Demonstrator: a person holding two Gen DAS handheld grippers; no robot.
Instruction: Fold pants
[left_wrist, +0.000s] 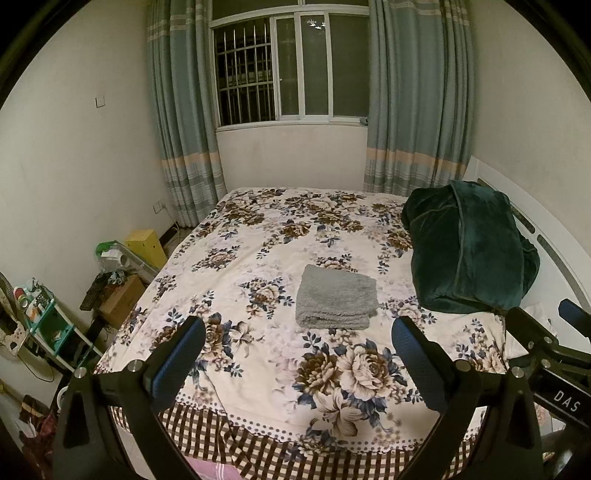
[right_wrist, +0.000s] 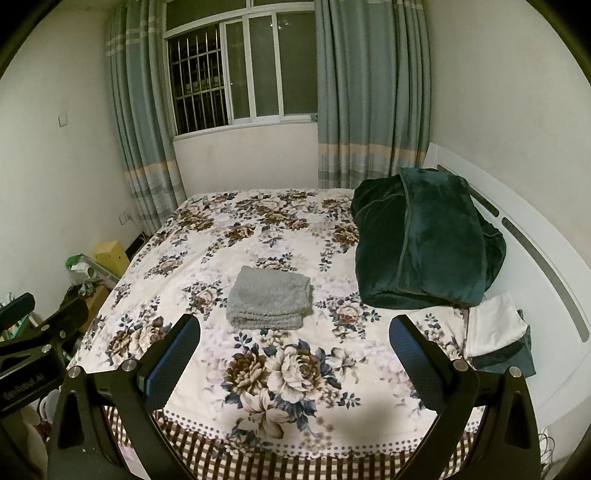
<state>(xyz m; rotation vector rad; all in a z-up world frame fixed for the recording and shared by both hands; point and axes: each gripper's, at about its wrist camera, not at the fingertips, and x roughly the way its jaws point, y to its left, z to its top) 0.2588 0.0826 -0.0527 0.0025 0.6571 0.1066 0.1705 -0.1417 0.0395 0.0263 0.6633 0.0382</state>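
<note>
Left wrist view: left gripper (left_wrist: 298, 338) was held above the near edge of the bed (left_wrist: 266, 229), its fingers (left_wrist: 177, 360) spread wide and empty. Pants (left_wrist: 335, 297) — grey, fuzzy, already folded into a squarish stack — lay flat on the floral bedspread, beyond the fingertips and between them in line, apart from both pads. Green blanket (left_wrist: 467, 249), bundled, sat to the right of the pants near the headboard (left_wrist: 554, 243), not touching them. Right gripper (left_wrist: 546, 343) showed partly at the right edge of this view. Boxes and clutter (left_wrist: 118, 280) stood on the floor left of the bed; window (left_wrist: 291, 70) and curtains (left_wrist: 184, 110) were behind.

Right wrist view: right gripper (right_wrist: 294, 336) likewise hovered over the bed's (right_wrist: 221, 221) near edge, fingers (right_wrist: 171, 358) wide apart, nothing between them. Pants (right_wrist: 269, 297) lay ahead, slightly left of centre, clear of both fingertips. Green blanket (right_wrist: 424, 236) rested right of the pants; white cloth (right_wrist: 493, 325) lay on a dark one just before it — beside the right finger. Left gripper (right_wrist: 40, 328) appeared at the left edge.
</note>
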